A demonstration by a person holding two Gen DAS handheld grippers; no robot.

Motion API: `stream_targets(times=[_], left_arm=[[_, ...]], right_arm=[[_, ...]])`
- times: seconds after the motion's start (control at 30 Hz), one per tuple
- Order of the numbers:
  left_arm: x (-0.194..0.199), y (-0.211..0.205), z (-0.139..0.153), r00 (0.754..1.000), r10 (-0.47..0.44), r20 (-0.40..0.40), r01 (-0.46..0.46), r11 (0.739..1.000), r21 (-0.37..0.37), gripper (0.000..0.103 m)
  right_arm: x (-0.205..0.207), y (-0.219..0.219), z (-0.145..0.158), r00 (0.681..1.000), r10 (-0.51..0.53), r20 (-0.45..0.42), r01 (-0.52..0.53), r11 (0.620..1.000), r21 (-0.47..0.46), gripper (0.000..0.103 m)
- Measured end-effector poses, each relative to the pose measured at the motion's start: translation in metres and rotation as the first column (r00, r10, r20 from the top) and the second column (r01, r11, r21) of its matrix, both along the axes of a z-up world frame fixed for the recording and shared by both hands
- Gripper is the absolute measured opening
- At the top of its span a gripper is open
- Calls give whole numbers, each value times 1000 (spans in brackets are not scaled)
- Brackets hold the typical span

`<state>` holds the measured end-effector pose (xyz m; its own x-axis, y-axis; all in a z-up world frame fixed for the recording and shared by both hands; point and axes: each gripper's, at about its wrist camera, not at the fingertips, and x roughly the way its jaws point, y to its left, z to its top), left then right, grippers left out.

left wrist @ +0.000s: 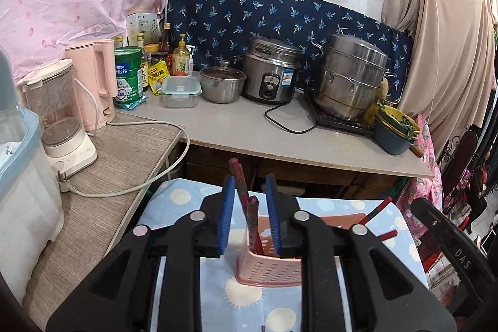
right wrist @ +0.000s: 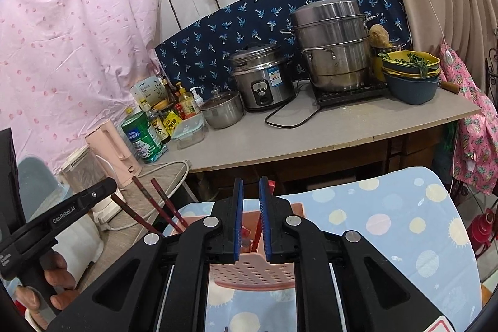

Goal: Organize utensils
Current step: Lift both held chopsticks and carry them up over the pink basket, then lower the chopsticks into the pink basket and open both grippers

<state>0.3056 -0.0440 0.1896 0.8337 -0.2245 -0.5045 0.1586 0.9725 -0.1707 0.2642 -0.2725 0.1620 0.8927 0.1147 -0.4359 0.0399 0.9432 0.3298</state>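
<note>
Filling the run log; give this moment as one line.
left gripper: open around chopsticks | right gripper: open, one chopstick between | pink holder: upright on cloth

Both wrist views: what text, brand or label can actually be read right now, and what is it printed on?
"GenRobot.AI": on the arm of the left hand-held gripper, seen from the right wrist.
"DAS": on the arm of the right hand-held gripper, seen from the left wrist.
Green tin, yellow packet, white box, rice cooker sticker, bottle labels: printed, but too small or blurred to read.
</note>
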Motion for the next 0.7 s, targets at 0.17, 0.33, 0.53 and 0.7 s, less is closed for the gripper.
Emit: stream_targets(times=[0.17, 0.33, 0.53, 0.7], left_arm=[[-19, 3, -4, 1000, 8, -2, -8, 1000, 21, 24], [-43, 3, -14, 1000, 7, -14, -6, 998, 62, 25], [-70, 2, -29, 999, 21, -42, -16, 994, 109, 25], [-91, 2, -44, 997, 29, -74, -19, 991, 135, 26]], right_arm=[[-22, 0, 0, 1000, 12, 4, -12, 1000, 14, 16], [-48, 6, -7, 1000, 27, -4, -27, 1000, -6, 18], [-80, 13, -20, 999, 40, -20, -40, 999, -19, 18], [-108, 23, -32, 998, 48, -33, -49, 997, -53, 24]])
